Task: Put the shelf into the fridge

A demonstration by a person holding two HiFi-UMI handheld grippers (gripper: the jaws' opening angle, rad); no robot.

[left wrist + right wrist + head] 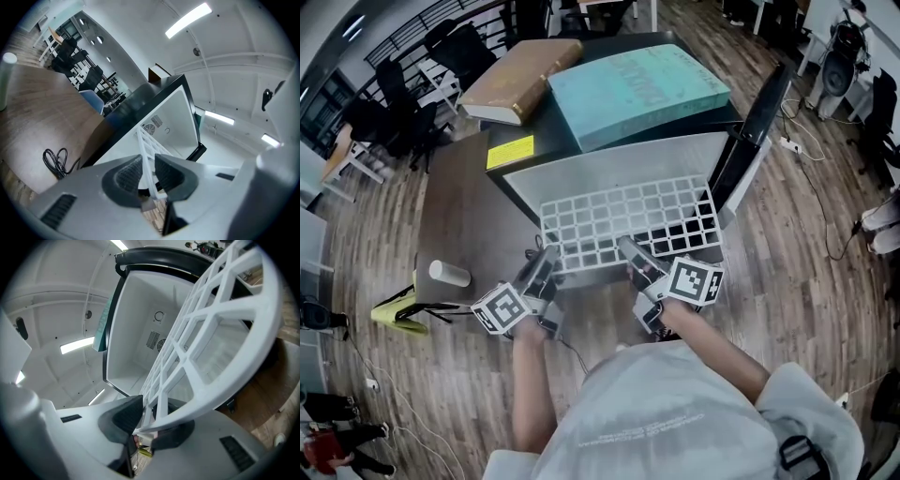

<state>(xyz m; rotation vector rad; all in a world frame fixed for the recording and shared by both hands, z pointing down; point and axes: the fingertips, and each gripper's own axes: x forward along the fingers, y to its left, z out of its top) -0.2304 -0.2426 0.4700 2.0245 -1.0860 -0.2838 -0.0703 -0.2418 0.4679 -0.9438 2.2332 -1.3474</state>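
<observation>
The white plastic lattice shelf (628, 220) was held by its near edge, the left gripper (546, 261) and the right gripper (630, 251) each clamped on a thin bar; its far edge was seen at the mouth of the open fridge (581, 173), straight ahead of both; its long axis was laid across the opening; neither hand was judged nearer; the cavity walls were seen smooth and pale.

The head view looks steeply down from above the person (675, 412) onto the open fridge (609, 164), the white grid shelf (628, 220), the left gripper (547, 253) and the right gripper (628, 249). Each gripper view sits close behind its own jaws, tilted sideways, and looks along them into the fridge. Both share the shelf and the back-wall vent (153, 339).
</observation>
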